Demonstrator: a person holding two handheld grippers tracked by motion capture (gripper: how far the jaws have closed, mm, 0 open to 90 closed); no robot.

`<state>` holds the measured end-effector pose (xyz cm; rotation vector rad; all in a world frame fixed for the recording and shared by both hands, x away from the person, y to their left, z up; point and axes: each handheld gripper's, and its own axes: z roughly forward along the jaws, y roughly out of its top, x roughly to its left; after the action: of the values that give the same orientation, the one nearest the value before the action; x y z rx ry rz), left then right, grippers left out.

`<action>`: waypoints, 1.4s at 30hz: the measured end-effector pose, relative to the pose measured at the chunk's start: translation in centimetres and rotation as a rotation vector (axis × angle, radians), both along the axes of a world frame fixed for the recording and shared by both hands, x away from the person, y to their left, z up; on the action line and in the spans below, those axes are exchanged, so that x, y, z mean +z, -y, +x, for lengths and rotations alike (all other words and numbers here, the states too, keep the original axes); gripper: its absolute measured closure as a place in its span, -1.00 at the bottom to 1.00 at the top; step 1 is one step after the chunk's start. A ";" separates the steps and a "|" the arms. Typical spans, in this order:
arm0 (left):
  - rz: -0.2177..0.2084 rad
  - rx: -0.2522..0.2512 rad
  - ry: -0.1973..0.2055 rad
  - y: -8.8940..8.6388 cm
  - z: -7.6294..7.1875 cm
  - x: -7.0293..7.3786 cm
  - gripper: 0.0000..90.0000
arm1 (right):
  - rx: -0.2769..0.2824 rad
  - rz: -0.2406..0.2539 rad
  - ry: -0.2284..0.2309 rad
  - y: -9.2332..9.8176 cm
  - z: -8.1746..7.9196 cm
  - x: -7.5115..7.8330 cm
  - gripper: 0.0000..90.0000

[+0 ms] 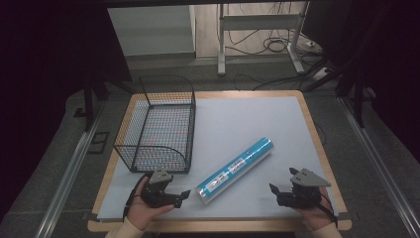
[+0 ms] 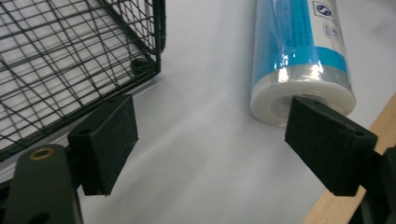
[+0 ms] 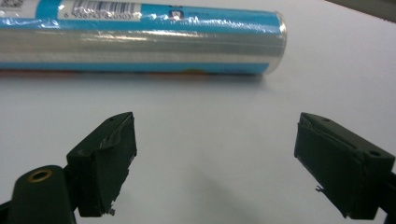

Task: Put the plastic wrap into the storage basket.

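1. White matting [image 1: 257,119] covers the wooden table, where a blue-labelled roll [image 1: 235,169] lies diagonally, right of a black wire basket [image 1: 158,124].
2. Near its lower end, the left gripper [image 1: 181,196] gapes wide, empty.
3. Further right, the right gripper [image 1: 277,193] is likewise spread, holding nothing.

On the blue wrapped roll [image 3: 140,39] lying ahead of me, a white label strip carries a barcode [image 3: 100,8]. The digits beneath it are too blurred to read for certain. Small square symbols [image 2: 323,9] sit on the blue band; their markings are illegible.
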<state>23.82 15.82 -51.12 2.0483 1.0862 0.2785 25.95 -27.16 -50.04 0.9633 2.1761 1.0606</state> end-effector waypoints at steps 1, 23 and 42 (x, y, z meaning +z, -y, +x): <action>0.003 0.003 0.003 0.0 0.0 0.0 -0.63 | 0.000 0.000 0.000 0.0 0.0 0.0 -0.70; 0.013 -0.003 -0.009 1.4 -0.1 1.4 -0.59 | 0.028 0.007 -0.025 -0.9 -0.3 -0.3 -0.74; 0.109 -0.093 -0.108 4.0 0.6 4.9 -0.54 | -0.004 0.032 -0.020 0.2 0.3 -0.2 -0.73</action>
<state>24.43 11.84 -46.26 2.2268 1.0568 0.1850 26.26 -27.36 -50.24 0.9962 2.1780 1.0917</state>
